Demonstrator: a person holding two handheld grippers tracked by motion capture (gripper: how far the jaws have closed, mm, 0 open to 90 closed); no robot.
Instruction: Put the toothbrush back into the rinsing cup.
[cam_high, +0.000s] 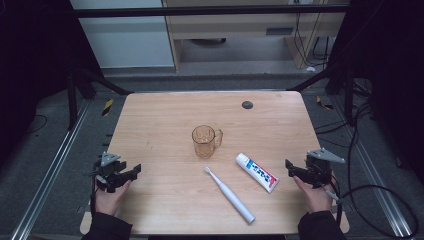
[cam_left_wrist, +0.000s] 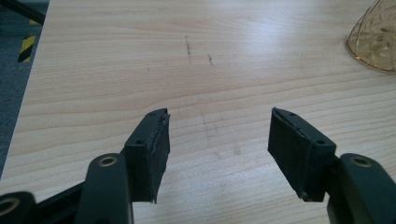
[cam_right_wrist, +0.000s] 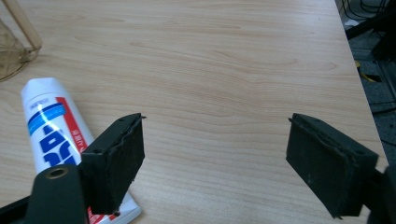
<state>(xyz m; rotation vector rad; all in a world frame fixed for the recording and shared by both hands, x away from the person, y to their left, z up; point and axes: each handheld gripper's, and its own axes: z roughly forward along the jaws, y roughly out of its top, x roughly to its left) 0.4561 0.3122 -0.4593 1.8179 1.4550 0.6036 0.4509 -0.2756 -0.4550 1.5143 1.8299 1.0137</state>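
An amber see-through cup (cam_high: 206, 141) with a handle stands upright mid-table; its edge shows at the top right of the left gripper view (cam_left_wrist: 376, 42). A white toothpaste tube (cam_high: 256, 172) with blue and red print lies right of it, and a white electric toothbrush (cam_high: 230, 194) lies diagonally toward the front edge. My left gripper (cam_high: 131, 171) rests open at the table's left edge, nothing between its pads (cam_left_wrist: 154, 149). My right gripper (cam_high: 291, 168) is open at the right edge, just right of the tube (cam_right_wrist: 51, 135), its left jaw overlapping the tube's end in its own view.
The wooden table (cam_high: 165, 115) has a small dark round disc (cam_high: 247, 104) near its far edge. Metal frame rails (cam_high: 55, 165) run along both sides, and cables (cam_high: 380, 195) lie on the floor at the right.
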